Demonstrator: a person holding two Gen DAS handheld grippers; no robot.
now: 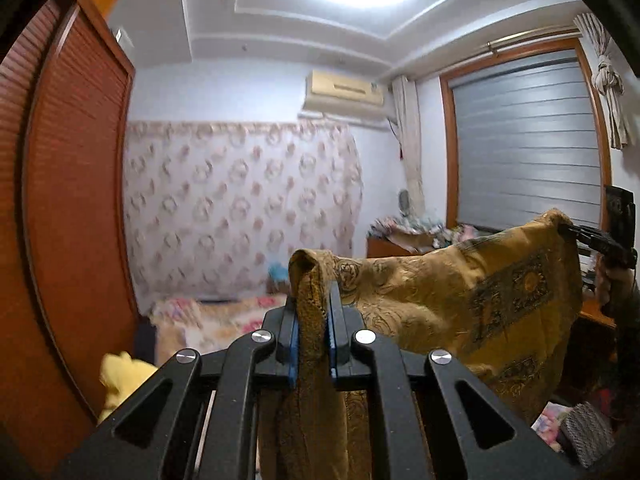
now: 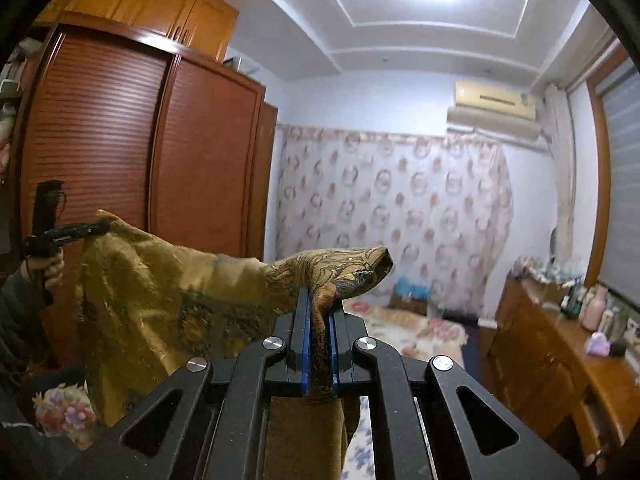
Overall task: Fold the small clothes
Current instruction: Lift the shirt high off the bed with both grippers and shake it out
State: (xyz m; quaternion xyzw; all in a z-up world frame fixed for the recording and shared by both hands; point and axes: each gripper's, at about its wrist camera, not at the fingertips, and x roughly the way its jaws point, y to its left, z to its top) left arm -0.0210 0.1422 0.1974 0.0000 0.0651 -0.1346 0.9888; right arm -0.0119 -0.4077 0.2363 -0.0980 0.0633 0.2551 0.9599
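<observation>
One mustard-gold patterned cloth [image 1: 460, 292], thin and draped, stretched between two hand-held grippers: left hand-held gripper [image 1: 313, 300] and right hand-held gripper [image 2: 320, 308] each clamped on a bunched corner

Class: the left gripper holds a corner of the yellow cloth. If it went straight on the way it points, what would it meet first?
Probably the flowered curtain on the far wall above the bed; the way there looks free, though depth is unclear.
</observation>
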